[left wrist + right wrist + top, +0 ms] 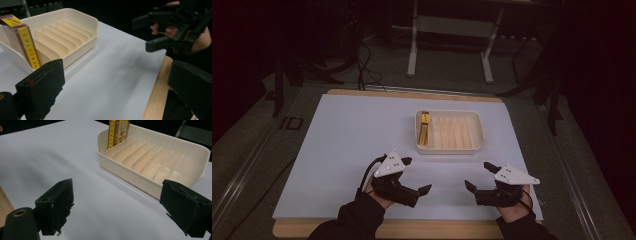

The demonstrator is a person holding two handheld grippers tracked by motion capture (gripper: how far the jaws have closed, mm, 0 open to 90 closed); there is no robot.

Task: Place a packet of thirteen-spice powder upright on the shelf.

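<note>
A cream tray [450, 150] with several upright dividers sits right of centre on the pale mat. A yellow and red box [424, 128] stands on edge in its leftmost slot. Near the front edge, my left gripper [415, 175] is open with nothing between its jaws. My right gripper [480, 176] is open and empty too, facing the left one. The left gripper view has its jaws [115, 87] wide apart, the tray [82, 47] and box [23, 40] ahead-left, and the right gripper [141, 35] at upper right. In the right gripper view, the open gripper [120, 206] faces the tray [130, 177] and box [118, 130].
The pale mat [347, 140] covers a wooden table whose edge [412, 230] runs along the front. Beyond the table stand a white metal frame [412, 55] and dark stands, with cables [367, 70] on the floor.
</note>
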